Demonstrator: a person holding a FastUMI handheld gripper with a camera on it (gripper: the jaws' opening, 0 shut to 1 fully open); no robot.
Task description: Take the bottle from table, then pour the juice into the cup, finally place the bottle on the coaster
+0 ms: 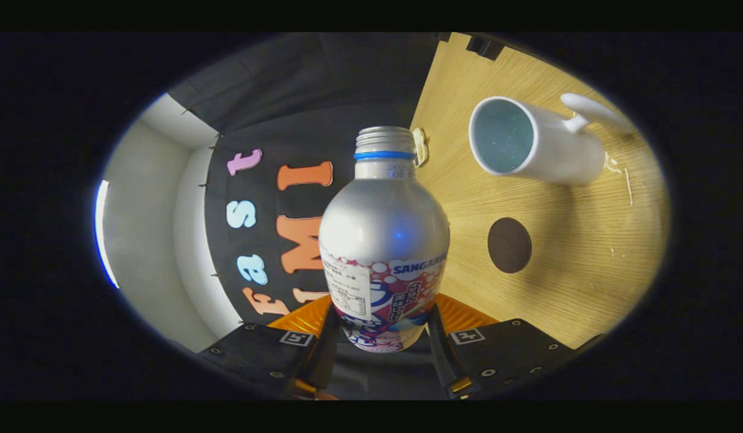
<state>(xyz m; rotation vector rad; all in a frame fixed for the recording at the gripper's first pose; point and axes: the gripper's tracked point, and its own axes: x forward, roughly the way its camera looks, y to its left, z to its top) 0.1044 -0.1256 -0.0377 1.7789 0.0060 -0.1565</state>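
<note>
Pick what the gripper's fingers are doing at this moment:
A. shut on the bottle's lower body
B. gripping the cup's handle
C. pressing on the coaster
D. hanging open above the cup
A: the gripper has both fingers pressed against the lower body of the bottle.

Claw (pixel 383 325) clamped on the lower body of a silver aluminium bottle (pixel 384 234), one finger pressing each side of the printed label. Bottle uncapped, bare threaded neck and blue ring pointing away from the claw. View rolled sideways, so the wooden desk (pixel 576 282) stands like a wall beside the bottle. White mug (pixel 536 144) seated on the desk beyond the bottle's neck, open mouth facing the camera, inside pale blue-green, handle on the far side. Dark round coaster (pixel 509 245) flat on the desk, apart from the mug, nearer the claw.
</note>
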